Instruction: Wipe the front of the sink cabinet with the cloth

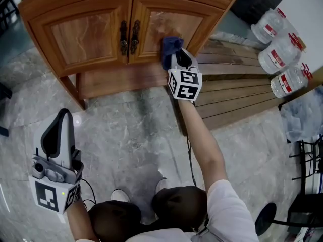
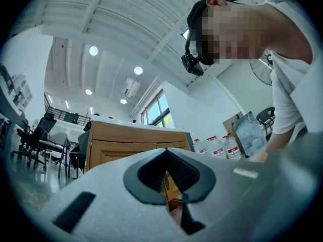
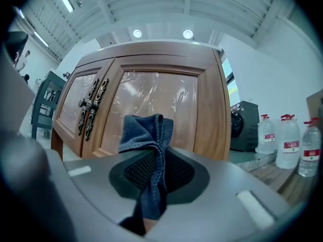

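Nearest the body, the left gripper [image 1: 63, 116] is held low over the marble floor [image 1: 126, 130], well apart from the work, its jaws closed on each other with nothing between them. It gives no help if something slips. Further out, the right gripper [image 1: 179, 58] is stretched forward at arm's length with its jaws clenched on a blue cloth [image 3: 146, 130]. The cloth is pinched along one narrow fold, so most of it bunches up above the tips. That wad sits at the lower inner part of the cabinet's right door [image 1: 189, 19], though whether it presses the wood or only hovers just off it cannot be told. The chief risk is the thin pinch: dragging across the varnished panel could tug the fold out of the jaws and drop the cloth. If the wad flops aside, the hard jaw tips might meet the wood and scratch it. A sweep to the left could snag the loose cloth on the ornate metal handles [image 1: 129, 36] at the door seam. Beyond, to the right, the water bottles [image 1: 282, 49] stand well clear of the stroke.
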Tool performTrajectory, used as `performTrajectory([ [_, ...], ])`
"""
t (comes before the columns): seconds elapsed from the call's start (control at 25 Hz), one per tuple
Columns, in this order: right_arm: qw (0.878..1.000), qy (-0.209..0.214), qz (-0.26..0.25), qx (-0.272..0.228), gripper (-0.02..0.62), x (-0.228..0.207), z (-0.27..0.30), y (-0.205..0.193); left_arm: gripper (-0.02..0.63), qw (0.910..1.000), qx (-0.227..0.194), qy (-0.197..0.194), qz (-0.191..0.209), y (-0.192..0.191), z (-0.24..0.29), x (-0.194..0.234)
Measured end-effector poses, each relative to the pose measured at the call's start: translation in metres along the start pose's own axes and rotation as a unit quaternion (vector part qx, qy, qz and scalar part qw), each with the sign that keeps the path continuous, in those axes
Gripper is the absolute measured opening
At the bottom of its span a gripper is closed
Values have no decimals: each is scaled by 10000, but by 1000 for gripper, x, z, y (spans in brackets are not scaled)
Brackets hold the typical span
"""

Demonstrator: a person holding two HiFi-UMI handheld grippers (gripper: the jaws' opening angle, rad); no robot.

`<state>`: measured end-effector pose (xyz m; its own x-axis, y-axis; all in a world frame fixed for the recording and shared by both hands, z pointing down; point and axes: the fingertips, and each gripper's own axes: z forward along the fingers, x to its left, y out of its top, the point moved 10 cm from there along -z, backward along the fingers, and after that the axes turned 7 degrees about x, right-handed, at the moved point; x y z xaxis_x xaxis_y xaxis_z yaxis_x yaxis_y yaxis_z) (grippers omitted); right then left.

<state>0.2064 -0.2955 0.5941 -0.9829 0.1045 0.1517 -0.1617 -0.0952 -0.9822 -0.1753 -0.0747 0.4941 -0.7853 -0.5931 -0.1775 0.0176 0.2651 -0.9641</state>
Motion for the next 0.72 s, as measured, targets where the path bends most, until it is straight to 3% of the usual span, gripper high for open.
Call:
performTrajectory([
  [0.12,9999,-106,29,49,63,-11,0,-1,5,10000,5,21,4,0,-2,1],
  [0.32,9975,-370,586,142,64,-38,-3,-9,5,10000,36,23,-6,-2,-4,1],
  [0.72,9887,-926,1166,195,67,-78,-15,-27,5,10000,88,-38,8,-3,-3,-1],
])
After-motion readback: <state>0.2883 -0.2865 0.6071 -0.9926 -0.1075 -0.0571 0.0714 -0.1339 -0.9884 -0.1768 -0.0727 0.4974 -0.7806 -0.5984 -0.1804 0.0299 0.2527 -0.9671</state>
